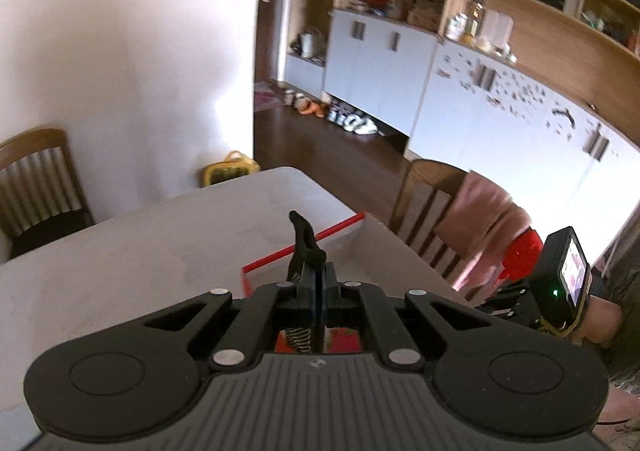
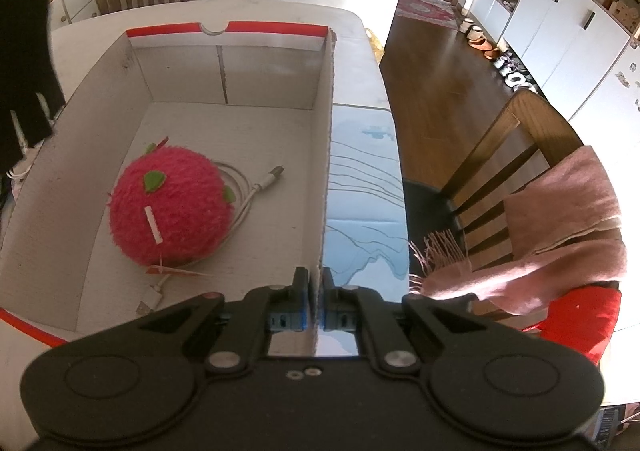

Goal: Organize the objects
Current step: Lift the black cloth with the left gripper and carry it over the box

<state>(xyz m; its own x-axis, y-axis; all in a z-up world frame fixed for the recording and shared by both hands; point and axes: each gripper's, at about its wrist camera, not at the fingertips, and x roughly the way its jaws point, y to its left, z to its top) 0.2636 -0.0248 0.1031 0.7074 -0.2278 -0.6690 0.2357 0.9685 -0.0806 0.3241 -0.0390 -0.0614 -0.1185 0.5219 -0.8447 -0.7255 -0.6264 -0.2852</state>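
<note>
An open grey cardboard box w/ red rim point(image 2: 276, 29) is set on the pale table point(image 2: 356, 63); inside it a fuzzy pink ball toy point(image 2: 170, 207) is laid over a white USB cable point(image 2: 256, 187); box's right wall is pinched by the right gripper point(image 2: 315, 299); a thin black item point(image 1: 305, 241) is clamped by the left gripper point(image 1: 318, 283) above the box.

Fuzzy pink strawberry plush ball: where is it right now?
Right wrist view: the fuzzy pink strawberry plush ball sits on the floor of the open cardboard box, left of centre, resting on a coiled white USB cable.
</note>
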